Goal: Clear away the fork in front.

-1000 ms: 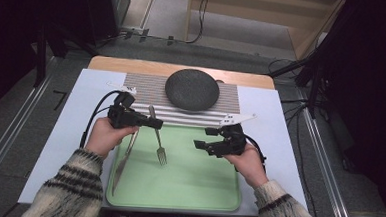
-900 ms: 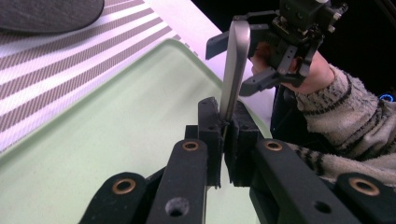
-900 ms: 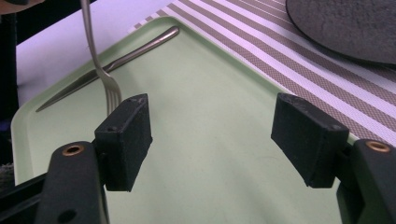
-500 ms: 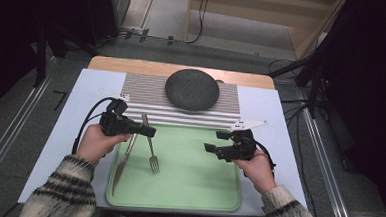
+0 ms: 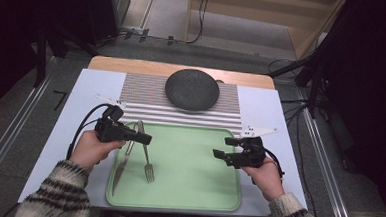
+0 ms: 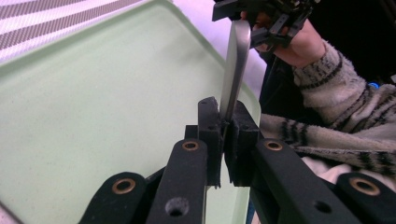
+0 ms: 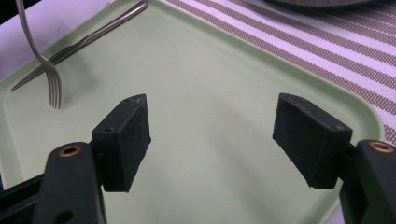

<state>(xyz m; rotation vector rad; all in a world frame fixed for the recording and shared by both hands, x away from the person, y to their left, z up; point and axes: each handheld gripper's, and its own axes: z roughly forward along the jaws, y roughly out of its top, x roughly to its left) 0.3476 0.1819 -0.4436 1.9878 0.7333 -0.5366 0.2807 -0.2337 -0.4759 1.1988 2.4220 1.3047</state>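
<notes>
My left gripper is shut on the handle of a metal fork, over the left part of the green tray. In the left gripper view the black pads pinch the fork handle edge-on. The fork hangs tilted, its tines pointing down close to the tray floor. A table knife lies flat along the tray's left edge, beside the fork. My right gripper is open over the tray's right side, with nothing between its jaws.
A dark round plate rests on a striped placemat beyond the tray. Both lie on a pale sheet covering the table. The tray's middle is bare green. The other hand and its gripper show across the tray.
Both hands have drawn back toward the near edge of the table. The left carried the fork with it; the right also shifted to the right, jaws still open.
</notes>
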